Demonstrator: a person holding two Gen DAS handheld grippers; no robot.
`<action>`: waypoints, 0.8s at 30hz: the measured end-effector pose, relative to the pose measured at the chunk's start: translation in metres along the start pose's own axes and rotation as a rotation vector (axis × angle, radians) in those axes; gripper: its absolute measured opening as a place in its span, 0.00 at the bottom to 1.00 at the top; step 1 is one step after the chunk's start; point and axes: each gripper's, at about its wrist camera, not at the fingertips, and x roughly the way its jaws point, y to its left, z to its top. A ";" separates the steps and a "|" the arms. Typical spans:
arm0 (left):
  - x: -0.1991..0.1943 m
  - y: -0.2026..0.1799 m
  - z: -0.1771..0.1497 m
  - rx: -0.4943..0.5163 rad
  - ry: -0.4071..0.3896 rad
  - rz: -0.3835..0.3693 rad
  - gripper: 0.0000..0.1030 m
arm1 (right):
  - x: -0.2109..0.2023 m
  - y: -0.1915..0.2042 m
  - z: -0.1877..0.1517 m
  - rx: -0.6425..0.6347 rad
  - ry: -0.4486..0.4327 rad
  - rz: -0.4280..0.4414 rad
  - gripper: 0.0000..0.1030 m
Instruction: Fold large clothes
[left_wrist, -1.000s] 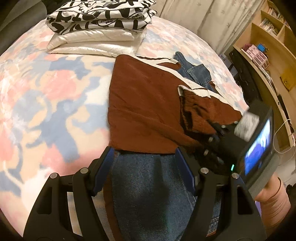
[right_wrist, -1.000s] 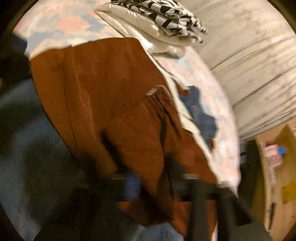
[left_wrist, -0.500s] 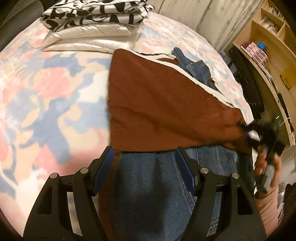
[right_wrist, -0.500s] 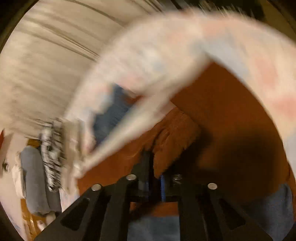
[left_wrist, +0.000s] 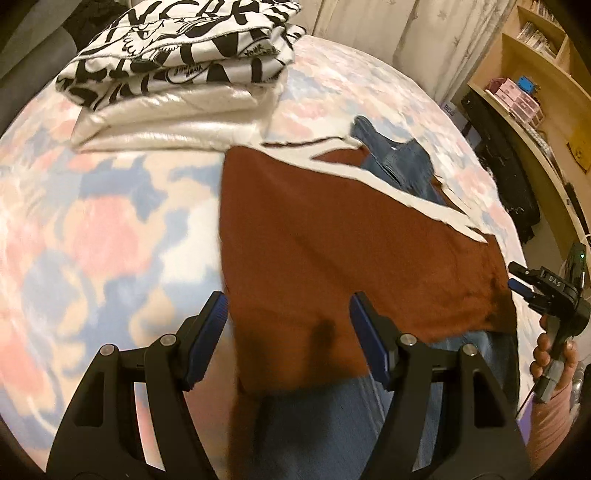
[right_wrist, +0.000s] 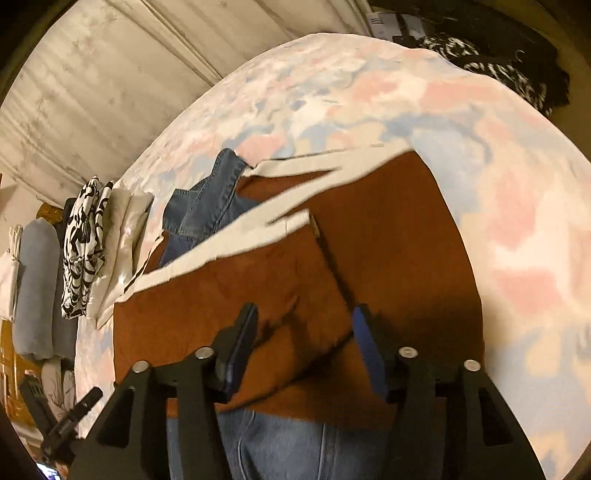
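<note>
My left tool (left_wrist: 286, 334) and right tool (right_wrist: 303, 343) both hang spread wide, gripping nothing, over the near edge of the brown garment (left_wrist: 332, 251) lying flat on the bed (left_wrist: 92, 229), jeans (right_wrist: 207, 206) beneath it. Bare bedding stretches to my left.

Folded garment (left_wrist: 332, 251) lies flat on the bed (left_wrist: 92, 240), toward its near edge. Jeans (left_wrist: 402, 166) lie under the garment, showing past its far edge and again at the near edge of the bed. Stack of folded textiles (left_wrist: 177, 81) sits on the bed behind the garment, near the far left corner. Shelving (left_wrist: 535, 92) stands beyond the bed's right edge. Curtain (left_wrist: 424, 33) hangs behind the far edge.
</note>
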 end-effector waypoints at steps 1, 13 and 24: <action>0.006 0.004 0.007 -0.002 0.008 0.004 0.64 | 0.004 -0.001 0.008 -0.005 0.004 -0.001 0.58; 0.098 0.035 0.047 -0.086 0.139 0.028 0.43 | 0.076 -0.007 0.028 -0.198 0.081 -0.007 0.27; 0.100 0.013 0.045 0.021 -0.071 0.303 0.01 | 0.084 -0.002 0.034 -0.204 -0.079 -0.096 0.16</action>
